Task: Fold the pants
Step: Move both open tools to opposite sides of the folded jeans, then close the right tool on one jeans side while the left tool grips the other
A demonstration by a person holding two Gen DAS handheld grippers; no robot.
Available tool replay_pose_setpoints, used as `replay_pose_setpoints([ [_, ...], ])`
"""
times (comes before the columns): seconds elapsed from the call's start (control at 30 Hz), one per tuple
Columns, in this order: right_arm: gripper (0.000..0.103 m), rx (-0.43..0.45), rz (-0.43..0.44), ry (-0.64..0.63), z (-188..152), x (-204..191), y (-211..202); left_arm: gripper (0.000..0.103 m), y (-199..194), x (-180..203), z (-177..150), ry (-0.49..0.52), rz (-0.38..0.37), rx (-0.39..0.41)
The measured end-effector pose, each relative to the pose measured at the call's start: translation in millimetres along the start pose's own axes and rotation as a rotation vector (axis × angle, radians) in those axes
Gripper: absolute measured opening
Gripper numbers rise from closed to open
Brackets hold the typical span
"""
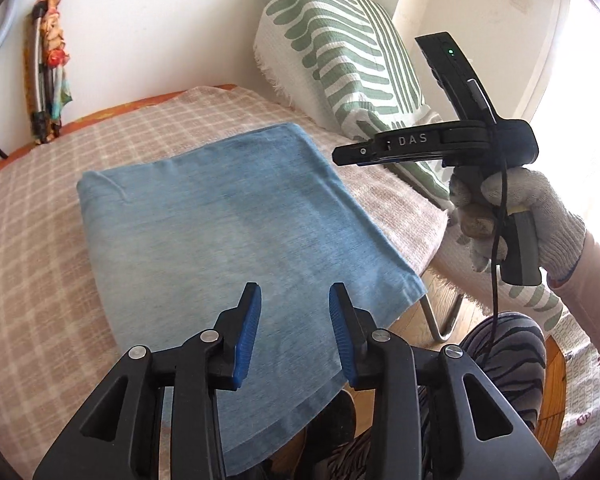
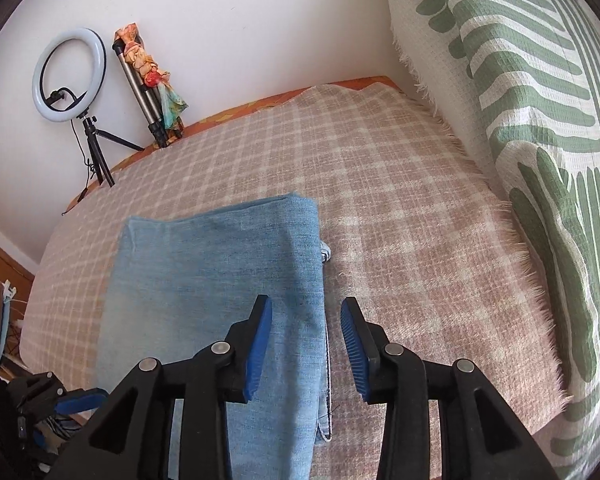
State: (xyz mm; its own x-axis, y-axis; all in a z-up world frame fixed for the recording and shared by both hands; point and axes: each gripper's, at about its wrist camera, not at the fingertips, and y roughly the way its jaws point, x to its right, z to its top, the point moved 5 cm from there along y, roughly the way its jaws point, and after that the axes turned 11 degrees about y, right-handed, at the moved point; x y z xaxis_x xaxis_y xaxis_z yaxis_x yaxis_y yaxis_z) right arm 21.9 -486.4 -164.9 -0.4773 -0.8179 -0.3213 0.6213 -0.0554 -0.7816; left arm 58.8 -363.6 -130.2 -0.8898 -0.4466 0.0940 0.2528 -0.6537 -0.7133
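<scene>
Pants point(image 1: 236, 216) lie folded on the bed point(image 1: 40, 264), long axis running away from both grippers. Left gripper point(image 1: 294, 332) hovers part-open and empty over the near end; right gripper point(image 2: 306, 344) straddles the right edge, gripping nothing.

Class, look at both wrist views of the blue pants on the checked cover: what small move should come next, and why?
Probably draw both grippers back. The pants already lie folded in a flat rectangle on the checked cover. The left gripper and right gripper both stand open above the near edge with nothing pinched. One hem pokes out at the right edge; a light tuck might come first.
</scene>
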Motion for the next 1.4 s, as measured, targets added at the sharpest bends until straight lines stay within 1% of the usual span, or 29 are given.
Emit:
replay_pose_setpoints([
  [0.1,0.038,0.028,0.006,-0.061,-10,-13,-3,0.034,-7,-22,-8,-0.011,0.075,-0.008],
  [0.2,0.039,0.027,-0.018,-0.117,-19,-25,3,0.034,-9,-47,-17,-0.033,0.141,-0.032],
  [0.23,0.041,0.027,-0.031,-0.132,-21,-28,6,0.034,-11,-55,-19,-0.046,0.153,-0.039],
  [0.27,0.049,0.028,-0.042,-0.143,-23,-30,8,0.038,-12,-61,-21,-0.057,0.163,-0.045],
  [0.3,0.054,0.029,-0.049,-0.152,-25,-32,9,0.044,-12,-67,-21,-0.066,0.173,-0.049],
  [0.33,0.065,0.032,-0.052,-0.157,-27,-33,10,0.046,-15,-71,-24,-0.076,0.186,-0.050],
  [0.37,0.070,0.037,-0.055,-0.161,-28,-34,10,0.047,-18,-76,-27,-0.085,0.197,-0.052],
  [0.43,0.071,0.049,-0.074,-0.166,-28,-33,11,0.048,-19,-82,-28,-0.097,0.216,-0.058],
  [0.5,0.074,0.054,-0.098,-0.169,-28,-31,12,0.054,-19,-88,-29,-0.116,0.226,-0.060],
  [0.53,0.077,0.057,-0.105,-0.171,-27,-31,13,0.055,-19,-90,-29,-0.129,0.227,-0.056],
  [0.57,0.081,0.061,-0.109,-0.171,-27,-30,13,0.056,-18,-92,-29,-0.144,0.224,-0.052],
  [0.63,0.083,0.062,-0.108,-0.171,-27,-29,14,0.057,-16,-95,-31,-0.174,0.205,-0.049],
  [0.8,0.084,0.012,-0.125,-0.192,-32,-24,29,0.057,-1,-101,-35,-0.250,0.137,-0.062],
  [0.87,0.089,-0.003,-0.137,-0.207,-34,-19,35,0.057,7,-105,-37,-0.285,0.104,-0.070],
  [0.93,0.093,-0.006,-0.119,-0.192,-32,-13,39,0.057,15,-108,-40,-0.314,0.088,-0.075],
  [1.03,0.094,-0.024,-0.064,-0.138,-28,-4,45,0.057,22,-112,-43,-0.347,0.059,-0.077],
  [1.17,0.095,-0.070,0.030,-0.093,-23,5,53,0.057,28,-113,-42,-0.355,0.032,-0.079],
  [1.3,0.095,-0.134,0.152,-0.031,-20,14,64,0.057,35,-117,-44,-0.408,-0.035,-0.084],
  [1.4,0.097,-0.145,0.216,-0.026,-17,15,68,0.057,38,-119,-43,-0.417,-0.062,-0.077],
])
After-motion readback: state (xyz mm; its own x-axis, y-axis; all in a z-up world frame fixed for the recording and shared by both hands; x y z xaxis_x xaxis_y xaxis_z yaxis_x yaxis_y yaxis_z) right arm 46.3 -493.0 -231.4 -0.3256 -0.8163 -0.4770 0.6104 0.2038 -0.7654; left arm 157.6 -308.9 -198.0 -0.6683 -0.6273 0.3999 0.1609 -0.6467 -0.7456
